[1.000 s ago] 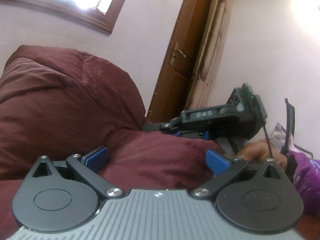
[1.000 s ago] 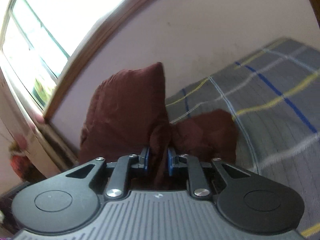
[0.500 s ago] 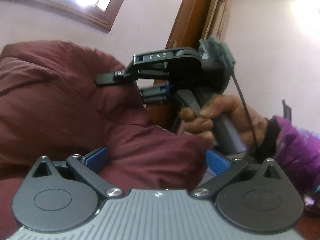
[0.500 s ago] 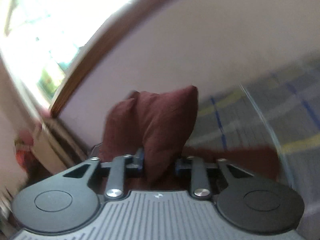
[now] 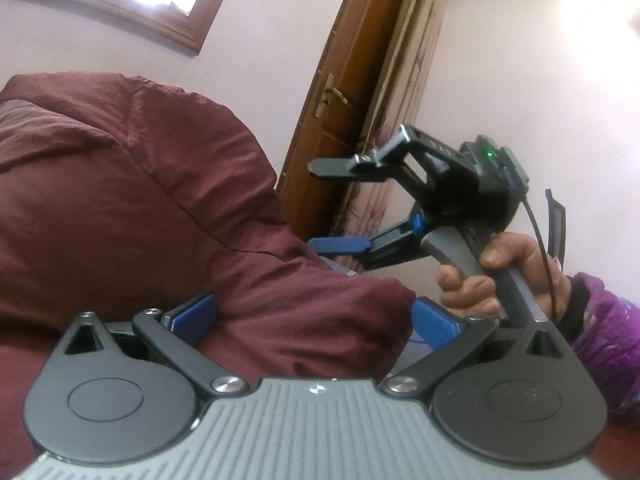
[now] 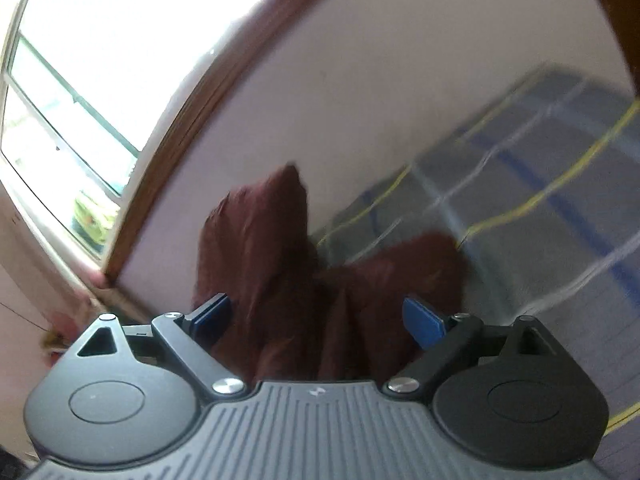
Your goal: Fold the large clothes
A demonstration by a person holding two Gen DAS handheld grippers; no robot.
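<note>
While the maroon garment lies heaped on the checked bedcover, rising in a tall peak ahead of the right gripper, the jaws of that gripper are opening: a second ago they were pinched on a fold of the cloth, and now the blue pads stand wide with the fabric loose between them, touching neither as far as the blurred view shows. I judge that the fold has just been let go, so this part of the garment is free to settle where it was laid.

From the left wrist view, the right gripper hangs clear above the cloth, held by a hand in a purple sleeve. Nearer, the left gripper is spread wide, with a bulge of the maroon garment filling the gap between its pads; whether they press on it is hard to tell, though they look merely alongside.

Beyond the cloth stand a pale wall, a wooden door and a bright window. Nothing blocks either gripper; only the bulky heap itself hides its far edges.
</note>
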